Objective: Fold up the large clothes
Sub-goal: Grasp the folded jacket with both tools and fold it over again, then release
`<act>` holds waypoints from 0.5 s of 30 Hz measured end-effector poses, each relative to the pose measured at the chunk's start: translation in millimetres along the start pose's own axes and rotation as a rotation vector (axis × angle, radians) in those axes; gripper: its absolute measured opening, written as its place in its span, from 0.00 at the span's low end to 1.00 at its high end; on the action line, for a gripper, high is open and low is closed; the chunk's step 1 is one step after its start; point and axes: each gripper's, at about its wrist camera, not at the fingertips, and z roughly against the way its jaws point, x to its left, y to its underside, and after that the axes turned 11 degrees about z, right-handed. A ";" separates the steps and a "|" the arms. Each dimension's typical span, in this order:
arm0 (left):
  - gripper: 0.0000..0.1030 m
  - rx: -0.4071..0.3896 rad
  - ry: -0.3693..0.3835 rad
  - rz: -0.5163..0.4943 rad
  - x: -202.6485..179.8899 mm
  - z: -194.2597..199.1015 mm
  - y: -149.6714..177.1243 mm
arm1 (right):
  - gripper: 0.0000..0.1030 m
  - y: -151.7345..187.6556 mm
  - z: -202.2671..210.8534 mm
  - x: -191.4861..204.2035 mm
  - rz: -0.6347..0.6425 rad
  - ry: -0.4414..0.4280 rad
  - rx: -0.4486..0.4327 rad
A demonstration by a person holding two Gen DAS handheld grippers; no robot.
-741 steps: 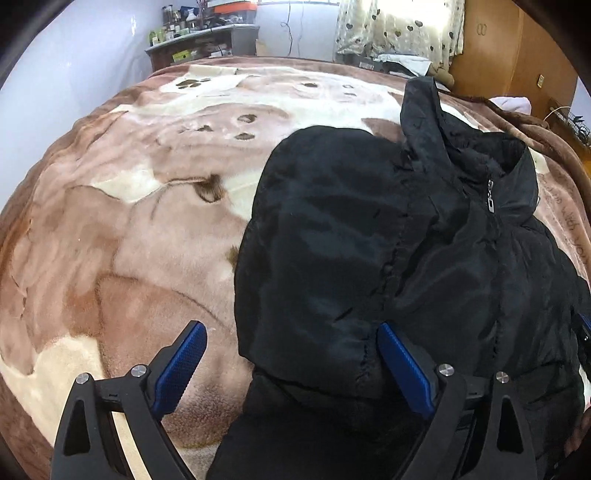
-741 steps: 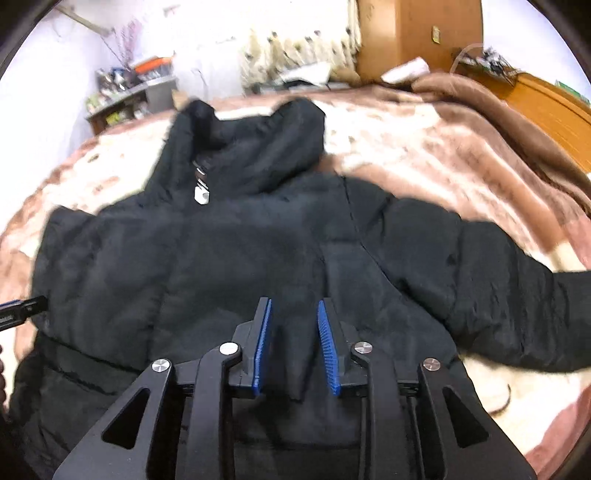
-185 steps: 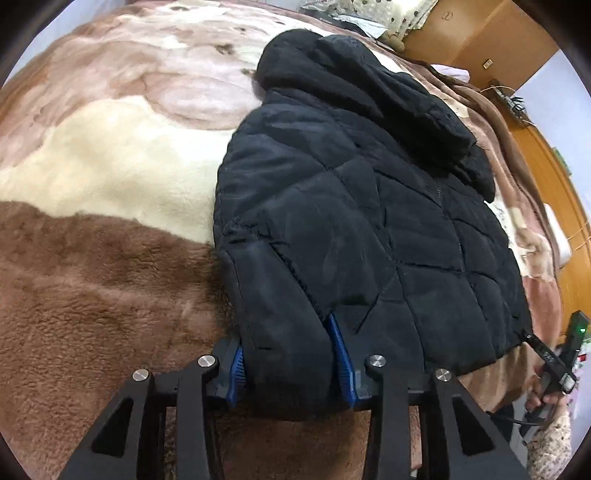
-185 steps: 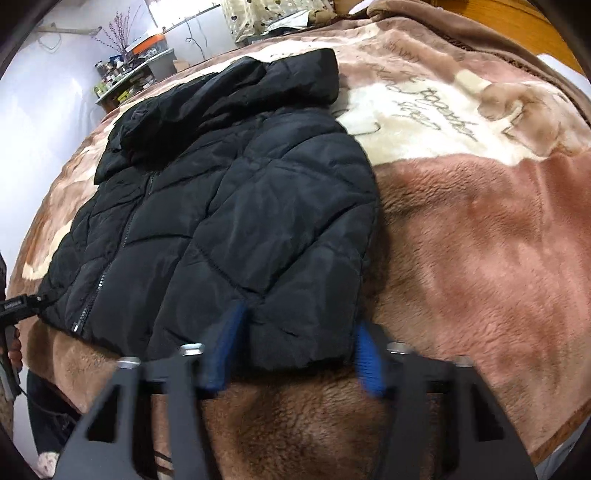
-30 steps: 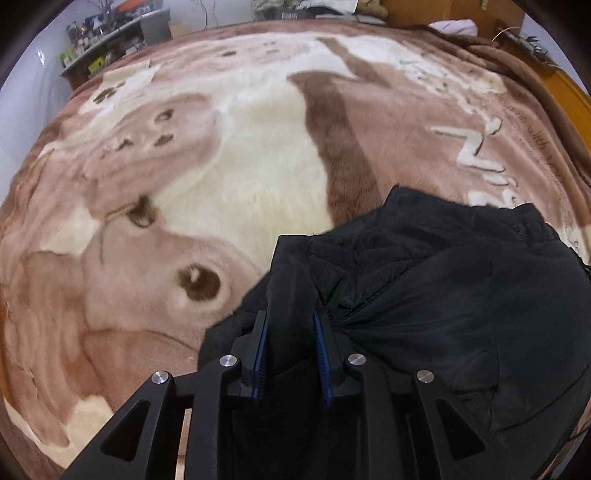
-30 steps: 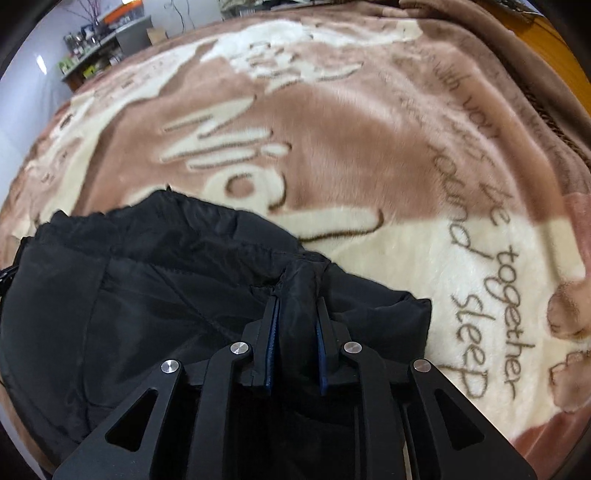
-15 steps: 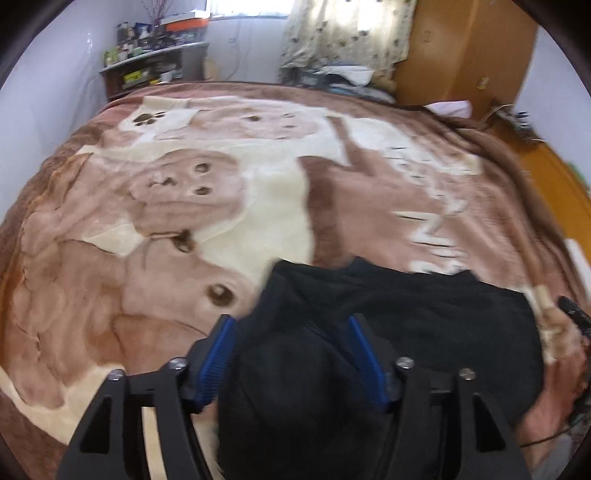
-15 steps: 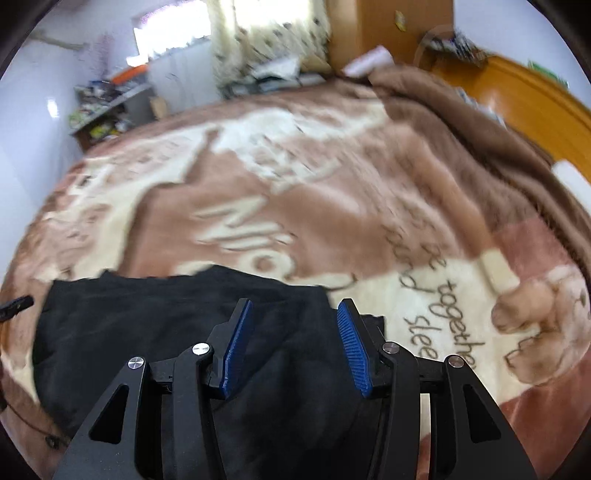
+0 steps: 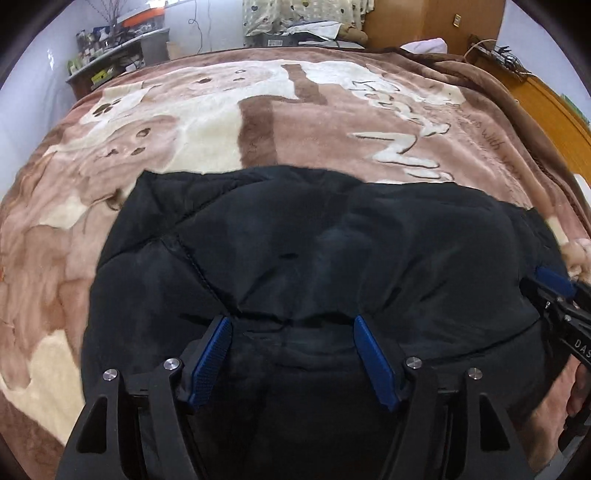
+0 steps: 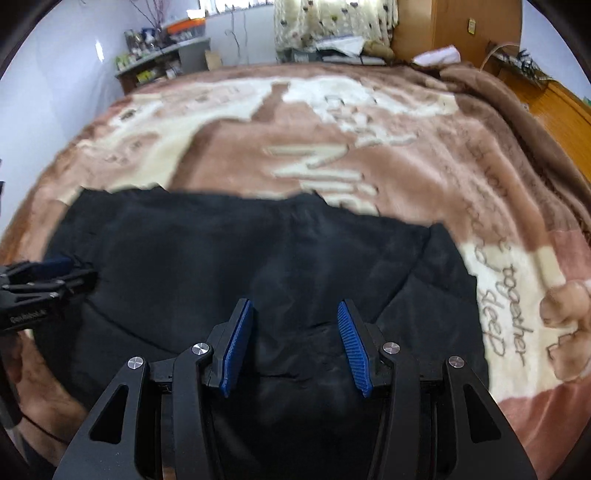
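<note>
— Brown and cream, the plush blanket (image 9: pixel 229 122) covers the whole bed, and our black jacket (image 9: pixel 314 251) lies on its near part as a compact rectangle, far edge running straight across.

— We hold the left tongs (image 9: pixel 291 354) just over its near edge with the jaws opening, nothing pinched between the blue pads. The right tongs (image 10: pixel 295 347) stand apart too, over the cloth and gripping none of it.

— So we judge the fold laid and both hands free. To finish well, we would check that the far corners line up and press any puffed seam flat before letting it be; padded fabric like this tends to spring back.

— From the right wrist view the right-hand corner (image 10: pixel 436 232) looks slightly stepped, so we might square that side first.

— Around us: a cluttered shelf (image 10: pixel 162 62) along the far wall, a curtain with small prints (image 10: pixel 332 18), a wooden cabinet (image 10: pixel 476 26), and an orange wooden board (image 9: pixel 546 107) on the right.

— None of that is near the jacket. Only our own tongs crowd each other at the sides, so we should keep them well apart when smoothing.
</note>
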 end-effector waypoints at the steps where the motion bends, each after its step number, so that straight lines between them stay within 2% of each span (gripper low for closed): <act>1: 0.68 0.011 0.000 0.004 2.7 -7.1 -0.2 | 0.48 3.8 -7.5 -3.8 -0.007 -0.019 0.002; 5: 0.68 0.019 -0.043 -0.056 -0.7 -30.0 4.5 | 0.48 13.9 -27.5 -8.5 -0.024 -0.047 0.033; 11: 0.68 0.054 -0.044 -0.011 3.8 -51.5 2.2 | 0.47 16.9 -52.0 -3.4 -0.036 -0.015 0.101; 15: 0.68 0.067 -0.046 -0.017 3.5 -53.4 -0.6 | 0.47 17.2 -53.1 -8.7 -0.060 -0.030 0.122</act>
